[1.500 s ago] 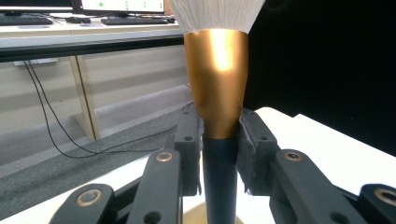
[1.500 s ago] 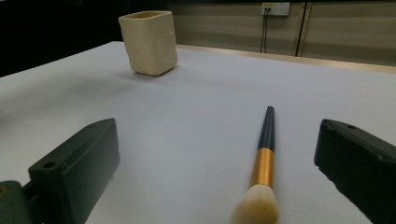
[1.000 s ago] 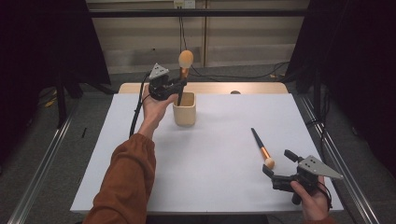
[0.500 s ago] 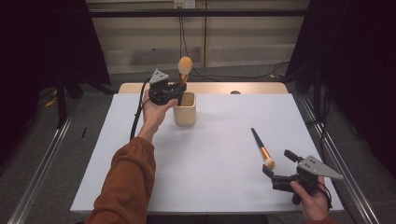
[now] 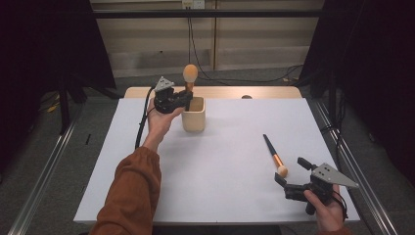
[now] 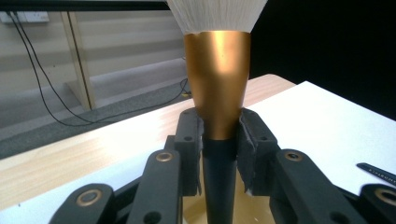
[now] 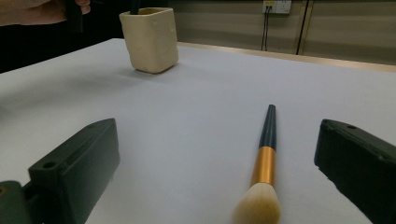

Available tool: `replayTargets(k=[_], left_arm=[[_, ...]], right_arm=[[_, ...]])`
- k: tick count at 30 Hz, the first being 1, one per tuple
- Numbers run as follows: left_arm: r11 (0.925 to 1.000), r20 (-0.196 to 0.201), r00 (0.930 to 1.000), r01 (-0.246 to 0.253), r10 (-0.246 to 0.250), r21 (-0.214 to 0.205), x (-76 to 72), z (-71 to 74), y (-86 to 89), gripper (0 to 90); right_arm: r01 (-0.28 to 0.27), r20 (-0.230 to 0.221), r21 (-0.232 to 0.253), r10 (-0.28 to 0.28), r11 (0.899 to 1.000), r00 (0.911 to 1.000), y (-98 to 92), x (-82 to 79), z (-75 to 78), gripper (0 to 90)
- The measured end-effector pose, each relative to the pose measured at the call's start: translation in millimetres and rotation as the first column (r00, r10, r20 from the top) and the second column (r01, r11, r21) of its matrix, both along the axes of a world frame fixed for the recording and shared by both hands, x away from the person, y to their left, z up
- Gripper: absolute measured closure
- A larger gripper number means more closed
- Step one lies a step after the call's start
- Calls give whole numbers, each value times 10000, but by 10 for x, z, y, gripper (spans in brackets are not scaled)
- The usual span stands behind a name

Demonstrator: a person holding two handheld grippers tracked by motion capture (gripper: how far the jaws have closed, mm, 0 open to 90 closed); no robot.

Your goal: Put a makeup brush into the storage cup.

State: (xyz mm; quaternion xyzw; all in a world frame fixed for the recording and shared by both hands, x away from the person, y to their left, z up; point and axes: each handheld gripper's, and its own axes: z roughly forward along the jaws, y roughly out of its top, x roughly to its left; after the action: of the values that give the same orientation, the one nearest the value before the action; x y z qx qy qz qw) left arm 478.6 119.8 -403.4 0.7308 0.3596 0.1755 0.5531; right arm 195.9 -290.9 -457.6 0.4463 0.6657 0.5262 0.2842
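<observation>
the work in hand looks like putting two makeup brushes into the cream cup (image 5: 194, 114), and it appears roughly half done. the left tongs (image 5: 186, 98) pinch the first brush (image 5: 190, 74) upright just over the cup, bristle head on top; in the left gripper view the pads press on the handle where the gold ferrule (image 6: 218, 84) meets the dark stem, and the stem's lower end dips into the cup's mouth. whether it already rests on the cup's bottom cannot be told. it has not been let go yet.

the second brush (image 5: 275, 156) lies flat on the white worktop (image 5: 220, 186), well apart from the cup, with its bristle end toward the person. the right tongs (image 5: 289, 172) hover low just beside that end with jaws spread, touching nothing; in the right gripper view the brush (image 7: 264, 163) lies between the two open jaws.

what is left, judging by this: release the first brush, then grip, carry and drop in the second.
</observation>
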Motion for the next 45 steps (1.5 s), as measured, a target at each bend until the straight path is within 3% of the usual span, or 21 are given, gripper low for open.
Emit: replayTargets(k=[10, 15, 18, 21, 23, 30, 39, 45], left_arm=[[9995, -289, 9996, 0, 9, 303, -17, -76, -7, 719], [9991, -714, 9974, -89, 118, 403, 0, -102, 9, 716], [9982, -694, 9974, -135, 175, 585, -4, -94, 13, 713], [9985, -689, 9973, -221, 255, 494, -1, -95, 15, 695], [9984, -617, 9979, -180, 213, 532, -3, -95, 7, 639], [9994, -563, 9984, -77, 97, 351, -20, -87, 24, 576], [9997, -454, 9990, -50, 60, 223, -98, -91, 76, 350], [9993, -487, 9988, 45, -27, 369, -163, -76, 101, 187]], right_arm=[[-37, 2, -47, 37, 10000, 10000, -4, 7, -3, 0], [-54, -19, -45, 54, 10000, 10000, 6, 8, -2, 0], [-41, -19, -28, 41, 10000, 10000, 3, 10, -4, 0], [-56, 3, -68, 56, 10000, 10000, -1, 12, -5, 0], [-40, -23, -34, 40, 10000, 10000, 3, 11, -4, 0], [-42, -10, -21, 42, 10000, 10000, 1, 7, -3, 0], [-47, -9, -41, 47, 10000, 10000, 2, 8, -2, 0], [-62, -12, -64, 62, 10000, 10000, 5, 10, -1, 0]])
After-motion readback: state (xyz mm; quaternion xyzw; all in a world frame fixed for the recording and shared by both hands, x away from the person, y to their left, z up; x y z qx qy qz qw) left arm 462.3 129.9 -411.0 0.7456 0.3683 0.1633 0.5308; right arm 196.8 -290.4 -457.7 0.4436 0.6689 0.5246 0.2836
